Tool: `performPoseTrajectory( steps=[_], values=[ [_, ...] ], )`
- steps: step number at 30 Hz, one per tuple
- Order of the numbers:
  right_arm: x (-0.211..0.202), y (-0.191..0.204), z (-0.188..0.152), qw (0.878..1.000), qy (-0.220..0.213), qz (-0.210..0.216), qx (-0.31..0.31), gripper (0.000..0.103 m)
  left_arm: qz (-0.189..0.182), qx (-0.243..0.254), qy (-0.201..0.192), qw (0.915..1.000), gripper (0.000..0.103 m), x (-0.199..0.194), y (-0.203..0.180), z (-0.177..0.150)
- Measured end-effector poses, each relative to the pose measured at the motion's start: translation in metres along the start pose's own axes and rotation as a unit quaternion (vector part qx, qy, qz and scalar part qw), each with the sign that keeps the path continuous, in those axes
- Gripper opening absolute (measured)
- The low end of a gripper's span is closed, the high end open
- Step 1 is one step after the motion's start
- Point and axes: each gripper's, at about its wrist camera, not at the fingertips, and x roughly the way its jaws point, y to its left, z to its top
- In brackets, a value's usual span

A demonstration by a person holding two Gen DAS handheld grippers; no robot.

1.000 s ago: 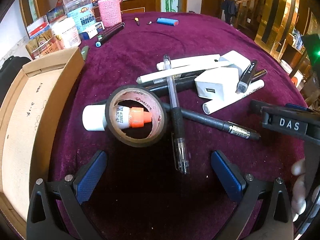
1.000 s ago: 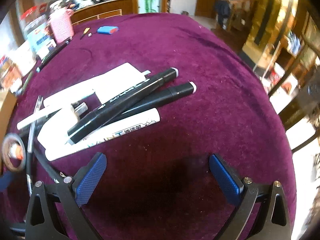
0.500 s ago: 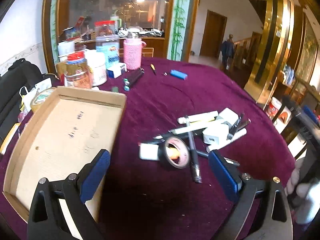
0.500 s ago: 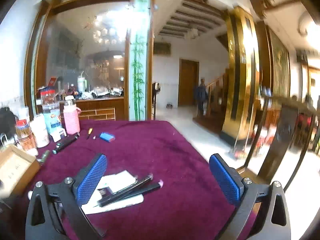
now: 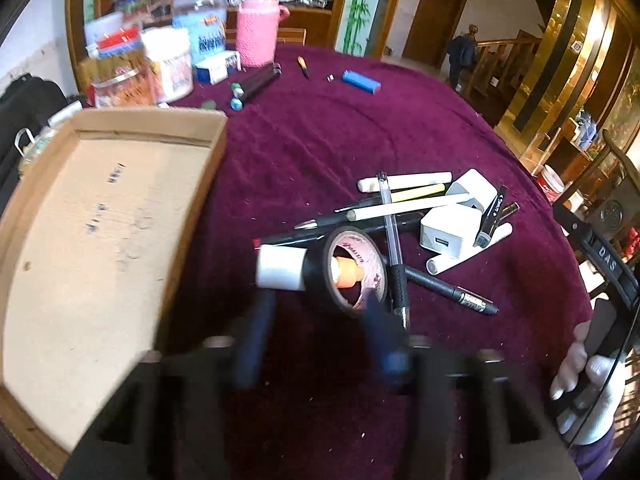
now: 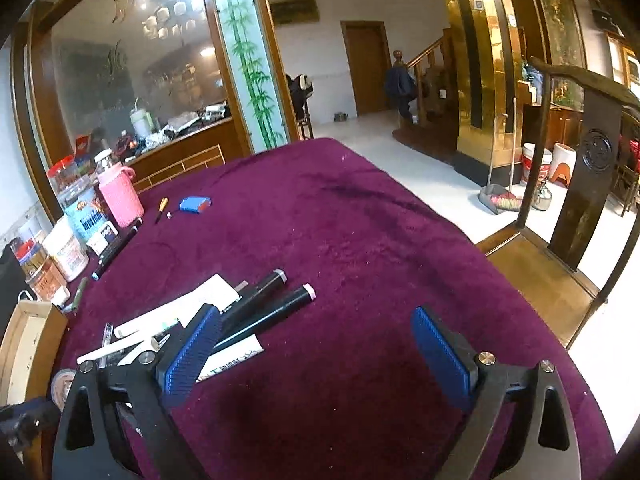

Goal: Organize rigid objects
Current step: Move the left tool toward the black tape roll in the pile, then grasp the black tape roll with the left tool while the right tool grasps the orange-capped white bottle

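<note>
A purple-clothed worktop (image 5: 360, 128) fills both views. Left of the tape roll (image 5: 354, 270) lies an empty cardboard tray (image 5: 100, 240). The left tongs (image 5: 316, 320) are closing just in front of the roll, their blurred pads not visibly pressing it. Right of the roll sits the pile of pens (image 5: 400, 208) and chargers (image 5: 448, 232). The right tongs (image 6: 316, 344) stand wide, closing slightly, holding nothing.

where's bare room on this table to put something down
Bare cloth lies between the cardboard tray and the pen pile, and beyond the pile up to the blue lighter. The tray floor is bare too. Crowded: the pile around the tape roll and the jars.
</note>
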Motion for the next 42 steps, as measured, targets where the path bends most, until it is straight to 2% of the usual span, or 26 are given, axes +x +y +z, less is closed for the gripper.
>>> performPoseTrajectory(
  steps=[8,9,10,13,18,21,24,26,27,28,29,34,42],
  values=[
    [0.007,0.001,-0.003,1.0,0.021,0.01,0.004,0.097,0.011,0.062,-0.023,0.9978,0.035,0.005,-0.018,0.02],
    [0.008,0.0,-0.003,1.0,0.023,0.01,0.005,0.097,0.012,0.068,-0.016,0.9975,0.031,0.011,-0.018,0.023],
    [0.008,0.0,-0.003,1.0,0.025,0.01,0.007,0.097,0.011,0.07,-0.01,0.9974,0.02,0.015,-0.018,0.027],
    [0.011,-0.001,-0.003,0.999,0.031,0.009,0.011,0.097,0.024,0.089,-0.008,0.9957,0.016,0.022,-0.02,0.03],
    [0.013,0.0,-0.004,0.999,0.039,0.008,0.01,0.097,0.028,0.113,-0.011,0.9931,0.017,0.024,-0.023,0.029],
    [0.013,0.0,-0.005,0.999,0.041,0.008,0.008,0.097,0.038,0.144,-0.01,0.9888,0.027,0.028,-0.033,0.027],
    [0.013,0.0,-0.005,0.999,0.041,0.008,0.009,0.097,0.057,0.166,-0.005,0.9845,0.027,0.033,-0.038,0.024],
    [0.013,0.001,-0.005,0.999,0.041,0.008,0.009,0.097,0.057,0.166,-0.004,0.9845,0.025,0.033,-0.037,0.023],
    [0.013,0.001,-0.005,0.999,0.041,0.008,0.008,0.097,0.052,0.162,-0.002,0.9854,0.015,0.032,-0.036,0.023],
    [0.013,0.0,-0.005,0.999,0.041,0.008,0.008,0.097,0.038,0.158,0.001,0.9867,0.014,0.032,-0.035,0.022],
    [0.013,0.0,-0.005,0.999,0.042,0.009,0.008,0.097,0.022,0.151,0.002,0.9883,0.014,0.03,-0.033,0.021],
    [0.013,0.001,-0.004,0.999,0.043,0.01,0.008,0.097,0.003,0.135,-0.018,0.9906,0.014,0.013,-0.034,0.016],
    [0.016,0.003,-0.007,0.998,0.053,0.015,0.005,0.097,-0.025,0.083,-0.078,0.9932,0.015,-0.06,-0.012,0.002]
  ],
)
